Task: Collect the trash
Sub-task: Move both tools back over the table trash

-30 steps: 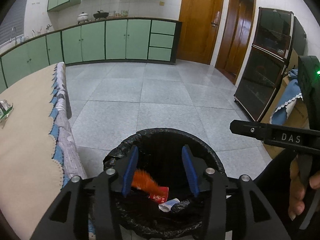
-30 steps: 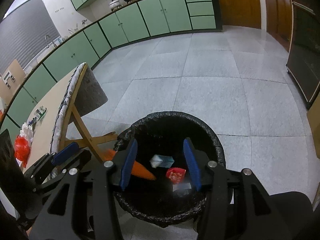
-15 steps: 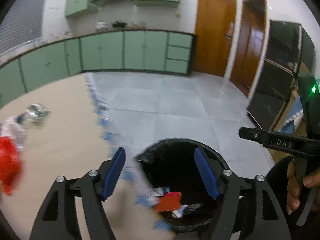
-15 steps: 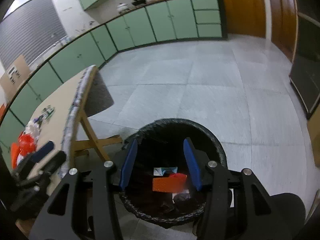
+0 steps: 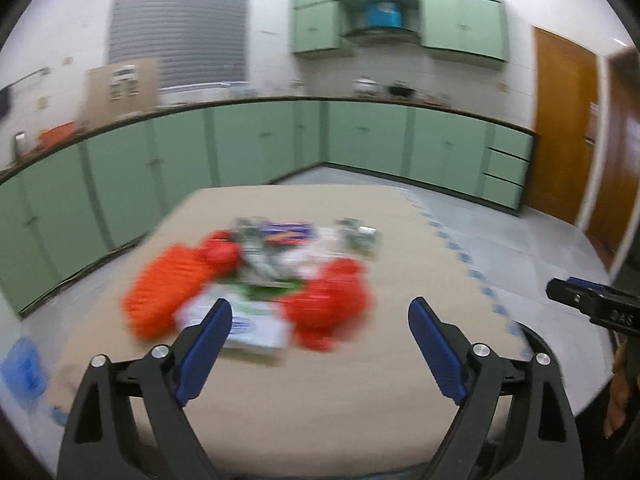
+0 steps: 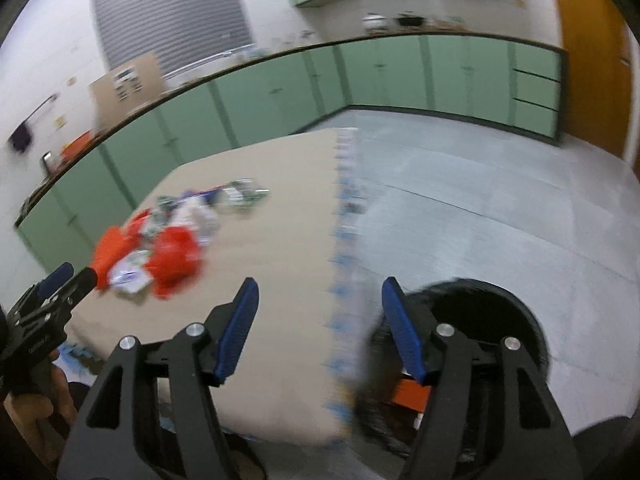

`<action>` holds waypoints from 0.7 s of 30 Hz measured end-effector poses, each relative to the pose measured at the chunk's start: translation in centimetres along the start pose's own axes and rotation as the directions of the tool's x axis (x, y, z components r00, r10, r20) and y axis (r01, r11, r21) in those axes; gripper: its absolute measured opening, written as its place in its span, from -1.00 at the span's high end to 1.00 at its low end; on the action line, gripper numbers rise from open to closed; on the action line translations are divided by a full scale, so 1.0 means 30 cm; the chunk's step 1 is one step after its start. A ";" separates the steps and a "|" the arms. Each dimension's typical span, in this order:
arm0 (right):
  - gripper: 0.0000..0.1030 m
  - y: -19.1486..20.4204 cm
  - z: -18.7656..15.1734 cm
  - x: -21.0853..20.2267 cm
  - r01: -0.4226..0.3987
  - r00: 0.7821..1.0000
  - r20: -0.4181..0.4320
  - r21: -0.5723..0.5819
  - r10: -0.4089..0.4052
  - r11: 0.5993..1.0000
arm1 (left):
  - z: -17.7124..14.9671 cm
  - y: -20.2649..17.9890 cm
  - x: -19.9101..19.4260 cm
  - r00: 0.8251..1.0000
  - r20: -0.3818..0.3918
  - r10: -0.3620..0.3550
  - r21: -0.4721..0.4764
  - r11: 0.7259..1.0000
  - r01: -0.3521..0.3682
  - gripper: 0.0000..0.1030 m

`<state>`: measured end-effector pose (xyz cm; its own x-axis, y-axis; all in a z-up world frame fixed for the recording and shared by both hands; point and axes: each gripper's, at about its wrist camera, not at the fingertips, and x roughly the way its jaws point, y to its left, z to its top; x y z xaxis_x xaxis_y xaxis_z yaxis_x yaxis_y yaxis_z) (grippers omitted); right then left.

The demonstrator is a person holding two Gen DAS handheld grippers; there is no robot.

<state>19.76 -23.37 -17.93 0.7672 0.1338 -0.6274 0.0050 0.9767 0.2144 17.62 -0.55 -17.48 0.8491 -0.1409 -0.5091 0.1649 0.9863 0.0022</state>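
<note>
A blurred heap of trash (image 5: 256,280) lies on the beige table (image 5: 320,392): orange and red bags, white and green wrappers, a blue packet. My left gripper (image 5: 320,320) hovers over the table just short of the heap, its jaws opening with nothing between them. In the right wrist view the same heap of trash (image 6: 160,248) lies far left. My right gripper (image 6: 320,304) hangs above the table's right edge, jaws opening and empty. A black-lined bin (image 6: 496,320) stands on the floor at lower right, with orange and white scraps inside.
Green cabinets (image 5: 240,152) line the far walls, and a brown door (image 5: 564,128) stands at the right. The table's patterned cloth edge (image 6: 344,240) borders grey floor tiles (image 6: 480,200). A hand (image 6: 36,408) holds the left gripper's handle at lower left.
Both grippers have swung left and up from over the bin toward the table. Their jaws stand wider than before. The trash heap has come into the left wrist view.
</note>
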 end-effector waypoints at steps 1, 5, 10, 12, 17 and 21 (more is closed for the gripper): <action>-0.22 0.047 0.013 0.016 -0.021 1.000 -0.001 -0.019 0.021 1.000 | 0.002 0.041 -0.009 1.000 0.007 0.026 -0.011 1.000 -0.026 -0.77; -0.31 0.204 0.054 0.073 -0.076 0.997 -0.006 -0.083 0.076 0.994 | 0.002 0.205 -0.044 0.992 0.029 0.122 -0.062 0.991 -0.120 -0.85; -0.31 0.337 0.077 0.150 -0.109 0.994 -0.030 -0.126 0.106 0.986 | -0.019 0.327 -0.051 0.982 0.029 0.185 -0.084 0.980 -0.182 -0.88; -0.31 0.376 0.084 0.182 -0.110 0.994 -0.036 -0.134 0.106 0.985 | -0.019 0.368 -0.037 0.982 0.023 0.187 -0.088 0.979 -0.184 -0.88; -0.31 0.442 0.087 0.266 -0.098 0.994 -0.054 -0.140 0.091 0.985 | -0.032 0.439 0.031 0.983 -0.010 0.181 -0.101 0.978 -0.181 -0.88; -0.31 0.460 0.089 0.336 -0.076 0.995 -0.068 -0.140 0.067 0.987 | -0.035 0.455 0.075 0.985 -0.014 0.174 -0.108 0.979 -0.174 -0.88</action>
<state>29.29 -9.00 -19.29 0.7200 0.2102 -0.6614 -0.1432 0.9775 0.1547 21.27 12.69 -19.50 0.8577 0.0337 -0.5130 -0.0408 0.9992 -0.0025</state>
